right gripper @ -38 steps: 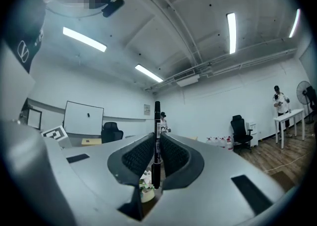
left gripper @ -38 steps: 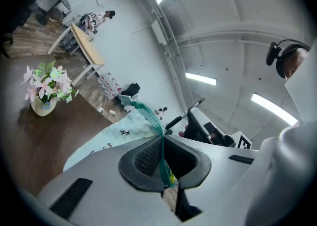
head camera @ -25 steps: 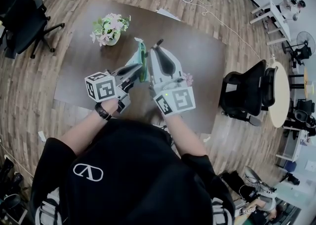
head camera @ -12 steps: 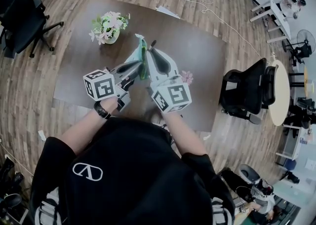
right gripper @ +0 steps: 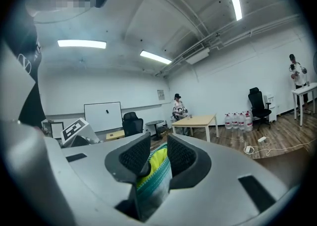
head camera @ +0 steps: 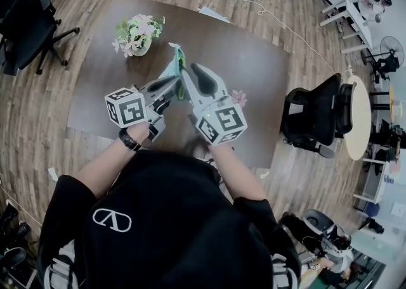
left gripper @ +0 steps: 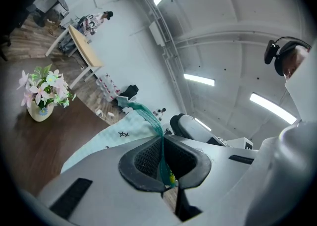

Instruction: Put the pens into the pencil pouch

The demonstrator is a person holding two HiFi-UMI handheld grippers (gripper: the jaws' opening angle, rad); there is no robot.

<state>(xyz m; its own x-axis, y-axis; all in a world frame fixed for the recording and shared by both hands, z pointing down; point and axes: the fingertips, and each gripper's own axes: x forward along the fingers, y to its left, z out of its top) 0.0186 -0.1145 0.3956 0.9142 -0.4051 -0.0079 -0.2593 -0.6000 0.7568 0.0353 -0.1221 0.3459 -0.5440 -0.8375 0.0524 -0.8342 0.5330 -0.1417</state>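
A pale teal pencil pouch [head camera: 174, 64] with a green mesh edge hangs above the brown table [head camera: 254, 72]. My left gripper [head camera: 179, 86] is shut on that mesh [left gripper: 148, 118], which runs pinched between its pads [left gripper: 143, 158]; the pouch's starred cloth [left gripper: 114, 138] spreads beyond. My right gripper [head camera: 184, 73] reaches in from the right, its tips at the pouch's top. Its jaws have just been opening, and the pouch's teal cloth with yellow lining [right gripper: 156, 180] lies between them in my right gripper [right gripper: 158, 158], with a small dark shape by the left pad. No pen shows clearly.
A vase of pink and white flowers [head camera: 136, 34] stands on the table's far left [left gripper: 42, 93]. Office chairs [head camera: 317, 116] stand around the table. The left gripper's marker cube [right gripper: 74, 130] shows in the right gripper view. People are in the room beyond.
The right gripper has sunk and its tips have swung left onto the pouch's top. The left gripper has kept still with the mesh in it.
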